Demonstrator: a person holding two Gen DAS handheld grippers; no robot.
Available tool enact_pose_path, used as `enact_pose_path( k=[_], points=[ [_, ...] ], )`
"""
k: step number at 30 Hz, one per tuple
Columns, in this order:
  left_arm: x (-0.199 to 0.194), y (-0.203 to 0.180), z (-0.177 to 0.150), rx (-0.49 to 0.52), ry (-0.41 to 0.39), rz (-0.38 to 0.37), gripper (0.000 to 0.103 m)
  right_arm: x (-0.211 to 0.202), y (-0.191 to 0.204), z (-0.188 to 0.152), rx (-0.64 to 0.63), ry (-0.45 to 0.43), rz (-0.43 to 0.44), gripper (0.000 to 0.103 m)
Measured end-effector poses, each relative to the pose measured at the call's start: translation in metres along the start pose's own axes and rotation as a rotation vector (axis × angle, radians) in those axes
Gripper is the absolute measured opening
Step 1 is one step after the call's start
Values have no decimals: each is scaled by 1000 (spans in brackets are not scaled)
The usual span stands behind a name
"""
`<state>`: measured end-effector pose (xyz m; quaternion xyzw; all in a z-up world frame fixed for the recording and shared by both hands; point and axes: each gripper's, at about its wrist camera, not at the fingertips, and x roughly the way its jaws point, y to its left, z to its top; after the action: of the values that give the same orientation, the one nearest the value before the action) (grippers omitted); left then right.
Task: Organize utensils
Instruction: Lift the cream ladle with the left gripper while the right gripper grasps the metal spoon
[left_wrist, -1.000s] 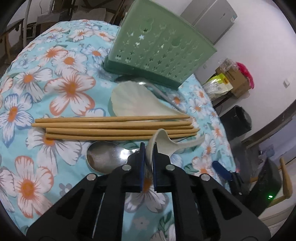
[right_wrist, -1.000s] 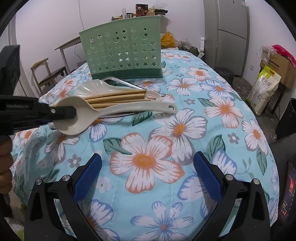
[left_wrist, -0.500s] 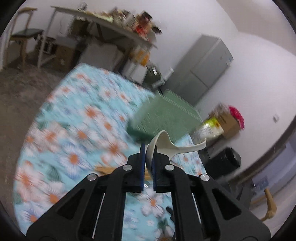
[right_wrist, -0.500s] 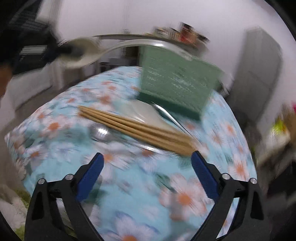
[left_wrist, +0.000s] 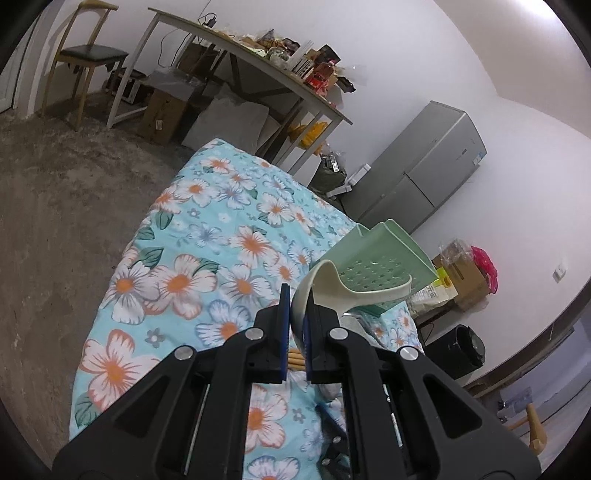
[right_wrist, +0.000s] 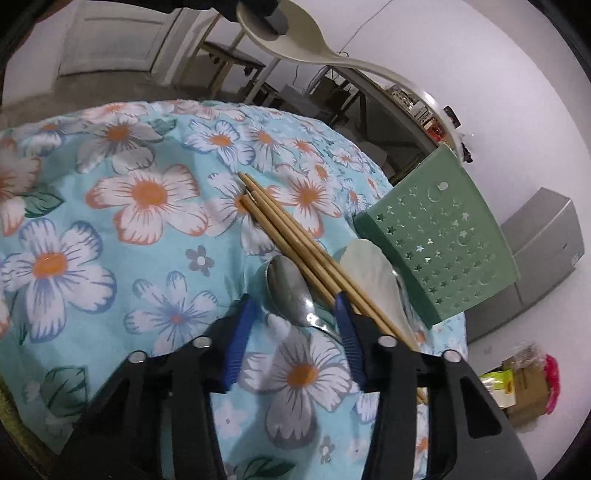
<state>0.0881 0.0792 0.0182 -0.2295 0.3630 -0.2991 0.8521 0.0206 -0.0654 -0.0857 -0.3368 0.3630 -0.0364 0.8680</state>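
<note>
While the left gripper (left_wrist: 295, 302) is clamped on the bowl of a cream ceramic spoon (left_wrist: 354, 286), the spoon is carried in the air above the floral tablecloth (left_wrist: 192, 258), its handle reaching toward the green perforated utensil holder (left_wrist: 384, 258). In the right wrist view the same spoon (right_wrist: 317, 48) appears high at the top edge, well clear of the cloth. The right gripper (right_wrist: 295, 314) has just been closing; its jaws stand partly apart over the neck of a metal spoon (right_wrist: 291, 288) lying on the cloth, with no pad visibly pressing on it. Wooden chopsticks (right_wrist: 288, 236) lie across that spoon, running past the right-hand finger. A pale flat ladle (right_wrist: 373, 273) lies just beside the holder (right_wrist: 443, 236).
</note>
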Motion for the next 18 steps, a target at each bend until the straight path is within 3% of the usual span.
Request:
enact_pose_path(
  k=[8,11,18],
  points=[
    [-4,13,10,-9,-15,7,5,14,7,12,-18,56,-27,26],
    [-9,16,13,-13,-31,15,5,16,11,14,-19,57,-14,8],
    [-22,-1,27,49,-93,20,5,-13,-8,15,68,-9,-5,5]
  ],
)
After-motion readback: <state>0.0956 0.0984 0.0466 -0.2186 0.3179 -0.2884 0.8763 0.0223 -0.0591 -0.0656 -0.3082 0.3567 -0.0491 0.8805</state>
